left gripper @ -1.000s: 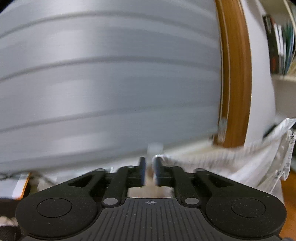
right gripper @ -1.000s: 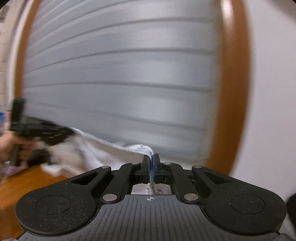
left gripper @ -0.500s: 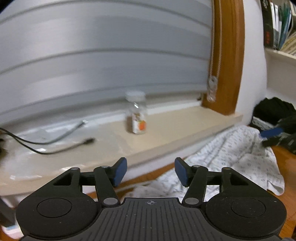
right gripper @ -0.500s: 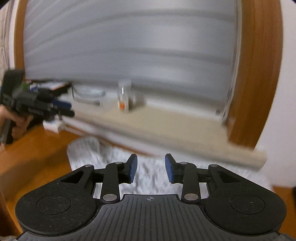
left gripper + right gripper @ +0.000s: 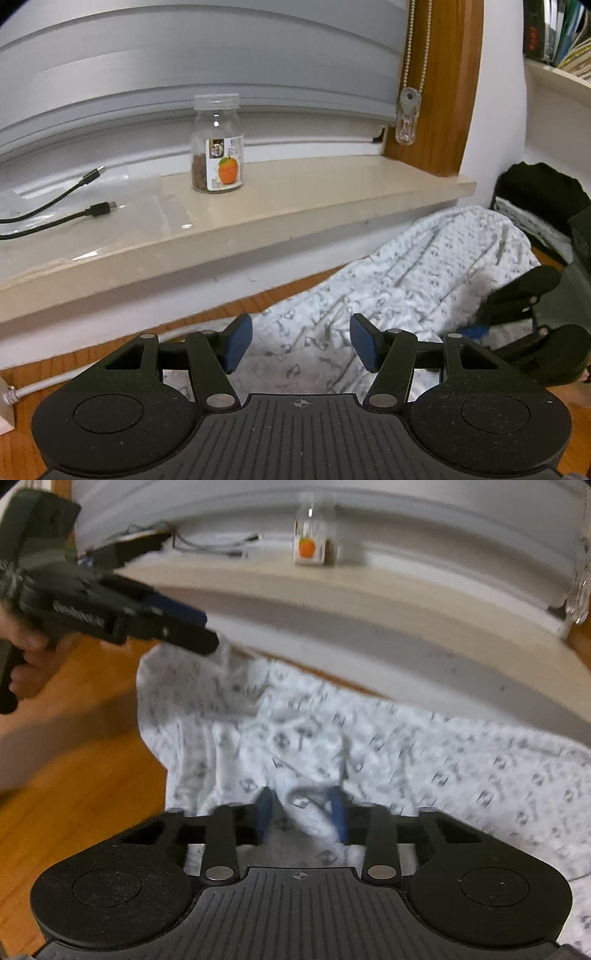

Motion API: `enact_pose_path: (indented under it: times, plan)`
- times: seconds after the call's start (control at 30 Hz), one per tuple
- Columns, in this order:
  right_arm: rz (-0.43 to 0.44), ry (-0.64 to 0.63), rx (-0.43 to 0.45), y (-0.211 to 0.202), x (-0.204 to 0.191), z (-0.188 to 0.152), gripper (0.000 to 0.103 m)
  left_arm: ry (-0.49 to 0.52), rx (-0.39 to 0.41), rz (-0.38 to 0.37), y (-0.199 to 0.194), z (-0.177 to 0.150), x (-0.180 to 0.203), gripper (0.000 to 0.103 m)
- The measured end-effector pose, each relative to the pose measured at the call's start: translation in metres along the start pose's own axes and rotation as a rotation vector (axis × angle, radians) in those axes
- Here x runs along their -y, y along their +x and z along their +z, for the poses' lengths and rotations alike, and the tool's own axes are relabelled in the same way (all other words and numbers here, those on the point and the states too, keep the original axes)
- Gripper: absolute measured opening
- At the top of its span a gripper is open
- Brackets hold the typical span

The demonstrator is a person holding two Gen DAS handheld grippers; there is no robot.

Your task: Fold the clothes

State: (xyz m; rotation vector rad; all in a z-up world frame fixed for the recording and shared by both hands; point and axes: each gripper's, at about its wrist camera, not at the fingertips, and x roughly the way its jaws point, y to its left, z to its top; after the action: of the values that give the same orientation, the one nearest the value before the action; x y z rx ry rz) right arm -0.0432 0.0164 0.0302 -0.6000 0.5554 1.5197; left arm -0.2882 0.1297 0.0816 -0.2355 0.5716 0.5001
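Listing: wooden floor, beige windowsill; jar holding brown bits; my left hand-held gripper spread over patterned garment; right hand-held gripper closing around a fold.

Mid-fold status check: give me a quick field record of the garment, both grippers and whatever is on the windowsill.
garment: white patterned cloth garment, rumpled on the brown wooden surface below the sill
left gripper: left gripper open, nothing between its pads, over the garment's near edge
right gripper: right gripper jaws closing, with a raised fold of the garment between them
windowsill: beige windowsill holds a clear glass jar with an orange-fruit label and two black cables
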Motion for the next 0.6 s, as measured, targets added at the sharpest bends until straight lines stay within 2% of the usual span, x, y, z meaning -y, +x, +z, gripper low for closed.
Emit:
enact_pose_path:
  times: [0.03,0.13,0.3,0.37,0.43,0.6]
  plan:
    - [0.013,0.008,-0.005,0.000,0.001,-0.002,0.004,0.000,0.002,0.001,0.000,0.000,0.000,0.063]
    - [0.086,0.032,0.001,-0.009,-0.002,-0.008,0.003,-0.005,0.010,0.004,-0.001,0.003,0.000,0.063]
    - [0.208,-0.031,0.002,-0.009,-0.055,-0.006,0.003,-0.008,0.034,-0.003,0.000,0.011,0.004,0.064]
    - [0.243,-0.034,0.006,-0.006,-0.075,-0.006,0.003,-0.002,0.044,-0.010,0.000,0.013,0.007,0.066]
    - [0.322,0.003,-0.003,-0.002,-0.087,-0.004,0.003,0.003,0.048,-0.013,0.000,0.015,0.009,0.066]
    - [0.409,0.006,0.003,0.004,-0.122,0.000,0.003,-0.007,0.053,-0.009,0.002,0.016,0.008,0.068]
